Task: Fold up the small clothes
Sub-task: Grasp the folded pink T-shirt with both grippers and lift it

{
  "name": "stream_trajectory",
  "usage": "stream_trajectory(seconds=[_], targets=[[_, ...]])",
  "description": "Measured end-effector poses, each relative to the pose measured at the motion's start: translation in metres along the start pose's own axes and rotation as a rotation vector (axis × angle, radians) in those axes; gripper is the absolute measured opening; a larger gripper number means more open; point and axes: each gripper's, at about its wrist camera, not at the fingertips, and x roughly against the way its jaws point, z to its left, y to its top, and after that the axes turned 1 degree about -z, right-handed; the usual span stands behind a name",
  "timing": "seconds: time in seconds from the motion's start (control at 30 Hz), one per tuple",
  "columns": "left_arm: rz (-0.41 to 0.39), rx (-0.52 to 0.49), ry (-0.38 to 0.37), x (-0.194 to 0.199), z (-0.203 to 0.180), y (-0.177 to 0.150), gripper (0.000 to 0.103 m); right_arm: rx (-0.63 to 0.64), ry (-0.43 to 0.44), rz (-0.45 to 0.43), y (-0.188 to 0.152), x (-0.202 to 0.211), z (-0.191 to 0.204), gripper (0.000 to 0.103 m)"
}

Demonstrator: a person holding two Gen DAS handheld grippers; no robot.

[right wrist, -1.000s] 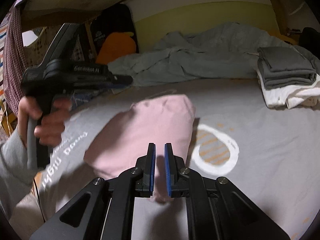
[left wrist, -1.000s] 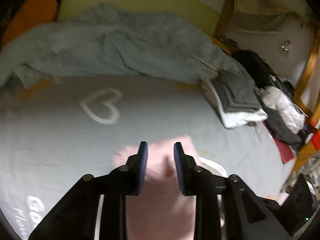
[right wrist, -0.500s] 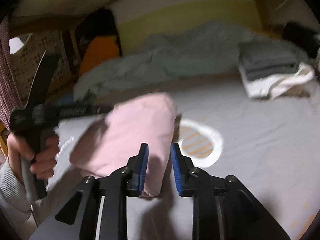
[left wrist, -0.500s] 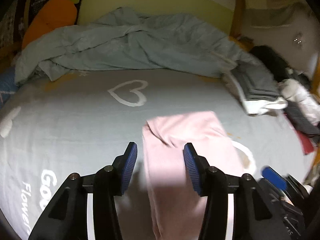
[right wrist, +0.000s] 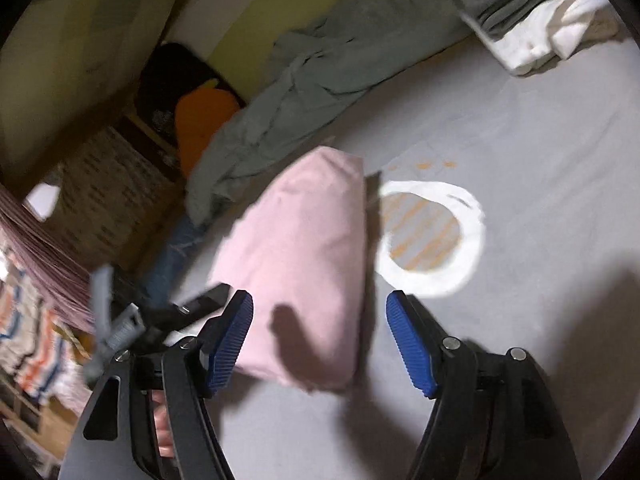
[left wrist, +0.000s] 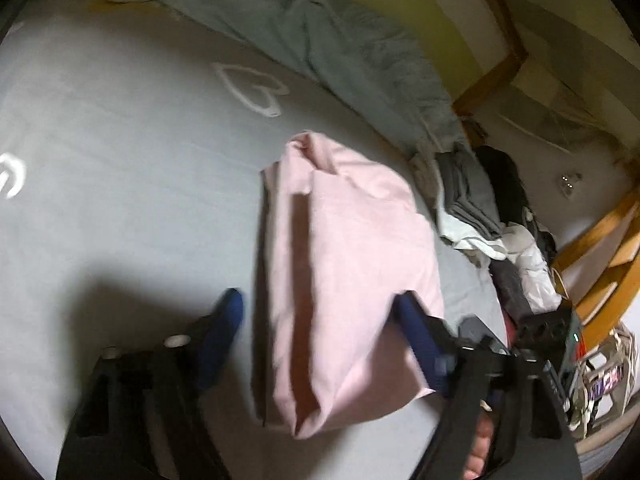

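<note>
- Two grippers: left gripper (left wrist: 316,332) and right gripper (right wrist: 320,340), jaws apart after just opening, gripping nothing.
- One folded pink garment (right wrist: 304,264) lies on the bed (left wrist: 120,152) between them.
- One folded stack (right wrist: 524,12) farther back.
- One rumpled blanket (left wrist: 320,40) behind.

grey bedsheet (left wrist: 120,200), yellow-green wall (left wrist: 404,4), wooden frame (left wrist: 492,68)

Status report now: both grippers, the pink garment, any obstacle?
Left gripper and right gripper open, jaws just widened. Pink garment folded on the bed sheet, released. Nothing in the way.
</note>
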Motion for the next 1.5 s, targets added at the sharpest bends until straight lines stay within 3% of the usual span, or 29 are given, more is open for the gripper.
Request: stream_trajectory(seconds=[0.03,0.13,0.27,0.4,0.53,0.67,0.87,1.07,1.2,1.23,1.27,1.3,1.33,1.37,1.5], targets=[[0.012,0.007,-0.031,-0.005,0.0,0.001,0.045,-0.015,0.02,0.018,0.004,-0.008,-0.004,0.061],[-0.007,0.013,-0.036,-0.009,0.002,0.0,0.029,-0.035,0.025,0.033,0.006,-0.022,-0.012,0.042],[-0.053,-0.066,-0.015,0.002,-0.021,0.001,0.02,-0.036,0.037,0.048,0.011,-0.019,-0.011,0.031],[-0.099,-0.194,-0.007,0.003,-0.071,0.013,0.019,-0.018,0.025,-0.01,0.027,0.008,-0.003,0.029],[-0.143,-0.281,-0.112,-0.017,-0.13,0.037,0.019,0.028,0.019,-0.111,0.067,0.061,-0.002,0.029],[-0.18,-0.366,-0.193,-0.058,-0.199,0.065,0.019,0.13,-0.054,-0.229,0.129,0.115,-0.003,0.029],[-0.192,-0.414,-0.28,-0.128,-0.267,0.106,0.02,0.196,-0.119,-0.411,0.203,0.168,-0.032,0.029],[-0.161,-0.468,-0.231,-0.203,-0.307,0.132,0.021,0.204,-0.222,-0.472,0.258,0.177,-0.084,0.03],[-0.139,-0.499,-0.166,-0.246,-0.307,0.122,0.023,0.155,-0.303,-0.448,0.269,0.165,-0.125,0.03],[-0.149,-0.508,-0.14,-0.253,-0.306,0.118,0.028,0.146,-0.317,-0.436,0.271,0.163,-0.133,0.031],[-0.165,-0.518,-0.109,-0.256,-0.303,0.112,0.033,0.141,-0.324,-0.429,0.271,0.158,-0.142,0.031],[-0.188,-0.529,-0.064,-0.26,-0.301,0.107,0.044,0.133,-0.315,-0.427,0.269,0.154,-0.149,0.033],[-0.213,-0.539,-0.018,-0.261,-0.298,0.102,0.051,0.112,-0.304,-0.422,0.268,0.153,-0.156,0.042],[-0.224,-0.547,-0.004,-0.259,-0.295,0.1,0.052,0.096,-0.301,-0.42,0.268,0.152,-0.16,0.052],[-0.259,-0.613,0.058,-0.239,-0.296,0.094,0.052,0.11,-0.327,-0.422,0.263,0.153,-0.156,0.056]])
